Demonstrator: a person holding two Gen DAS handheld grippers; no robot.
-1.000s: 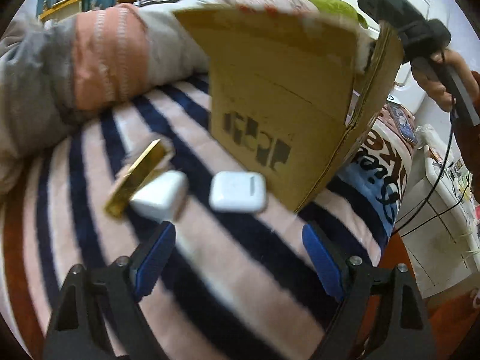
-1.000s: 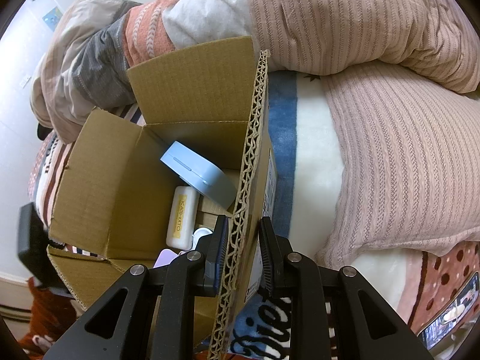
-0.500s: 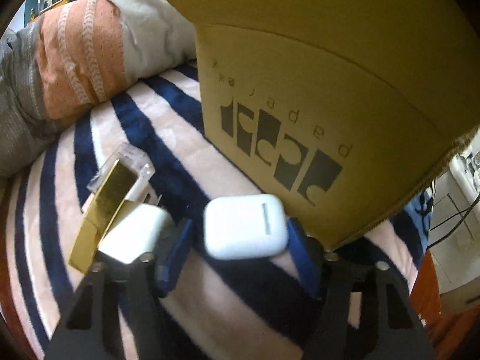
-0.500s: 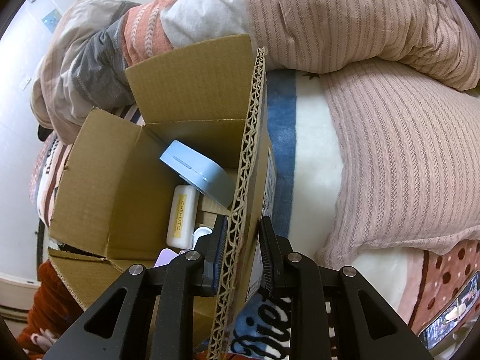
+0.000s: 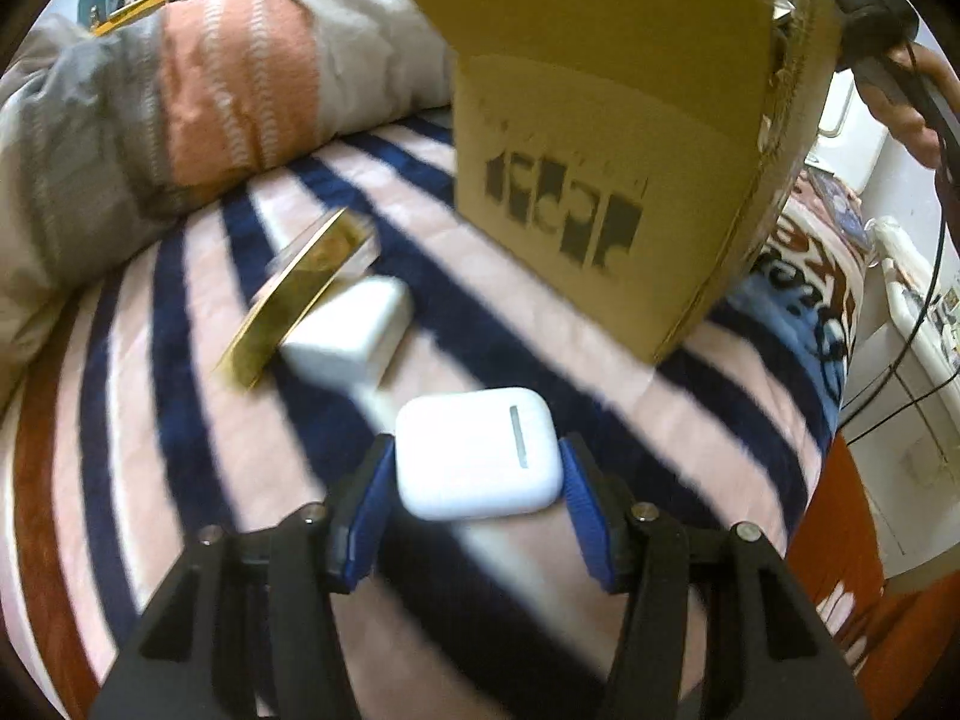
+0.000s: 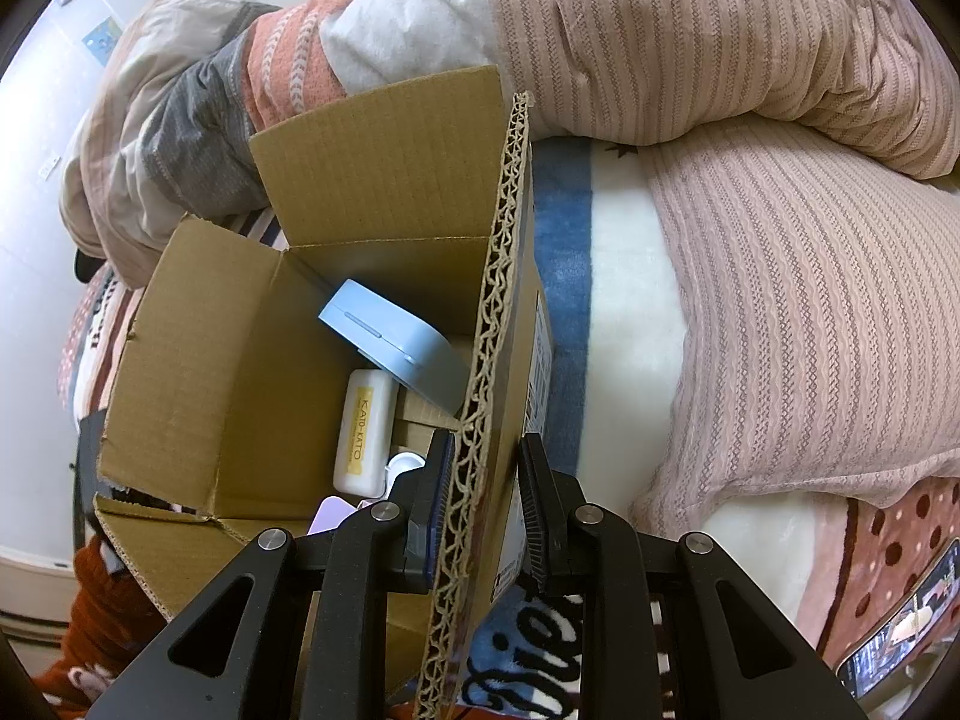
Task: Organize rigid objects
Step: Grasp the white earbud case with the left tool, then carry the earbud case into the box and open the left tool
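My left gripper [image 5: 477, 474] is shut on a white earbud case [image 5: 477, 453] and holds it above the striped blanket [image 5: 180, 420]. A white charger block [image 5: 351, 333] and a gold flat box [image 5: 294, 294] lie on the blanket to the left. The cardboard box [image 5: 600, 150] stands behind. My right gripper [image 6: 483, 510] is shut on the box's wall flap [image 6: 489, 330]. Inside the box lie a blue-grey case [image 6: 393, 348] and a white "KATO-KATO" bar [image 6: 363, 432].
Rolled quilts [image 5: 150, 90] bound the far left of the bed. A pink ribbed duvet [image 6: 750, 180] lies right of the box. A phone [image 6: 894, 630] lies at the bottom right. The bed's right edge drops to white furniture [image 5: 900, 420].
My left gripper moved in over the earbud case, closed on it and lifted it back from the box. My right gripper kept its hold on the flap.
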